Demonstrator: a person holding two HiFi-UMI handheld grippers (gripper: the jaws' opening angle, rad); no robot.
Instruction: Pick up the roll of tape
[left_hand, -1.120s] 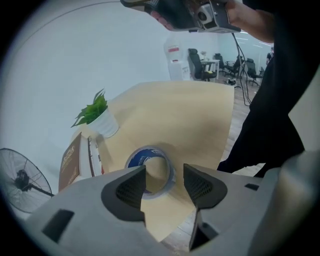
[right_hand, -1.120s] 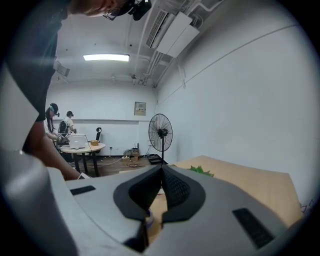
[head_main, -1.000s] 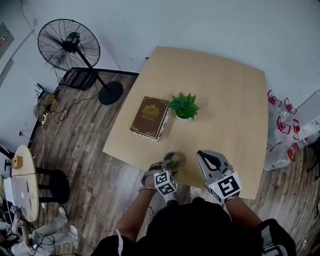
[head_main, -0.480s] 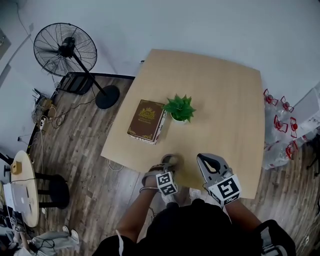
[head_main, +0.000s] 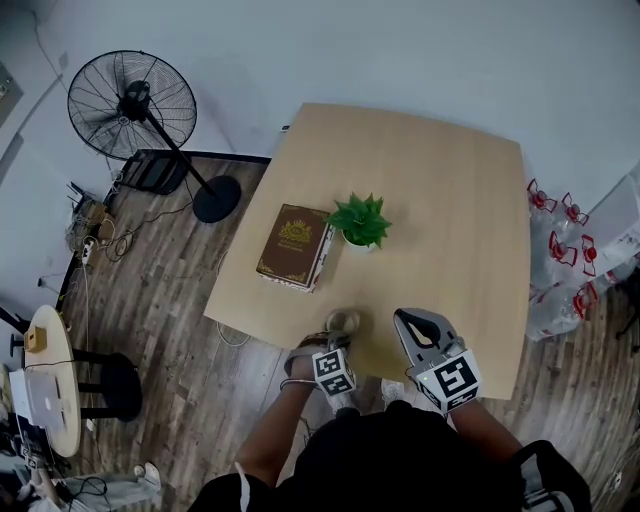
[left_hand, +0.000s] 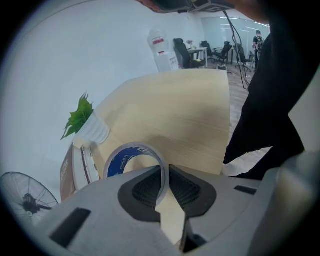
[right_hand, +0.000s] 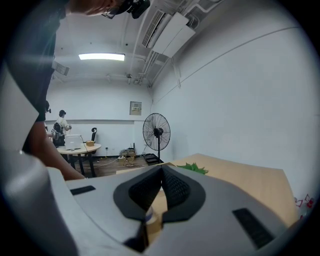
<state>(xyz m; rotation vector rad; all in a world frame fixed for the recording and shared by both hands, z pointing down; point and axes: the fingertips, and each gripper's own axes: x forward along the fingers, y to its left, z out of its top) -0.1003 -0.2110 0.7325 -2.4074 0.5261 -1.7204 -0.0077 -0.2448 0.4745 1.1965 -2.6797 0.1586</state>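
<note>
Your left gripper (left_hand: 166, 172) is closing right now. A second ago those jaws stood wide about the roll of tape (left_hand: 120, 162); now they've narrowed to a sliver with the ring's wall between them. One finger sits inside the hollow, the other outside, and both pads look to be touching the wall. So the grasp is about made. The roll appears to rest on the table (left_hand: 175, 100), so by my reckoning the lift is what's left.

The head view only gives you the fingertips crowded over the roll at the table's near edge. It's the left gripper view that shows the pinch itself. Your right gripper (right_hand: 161, 172) is closed on nothing, tips met. Through the gap beneath them, its view catches the roll, low and small.
</note>
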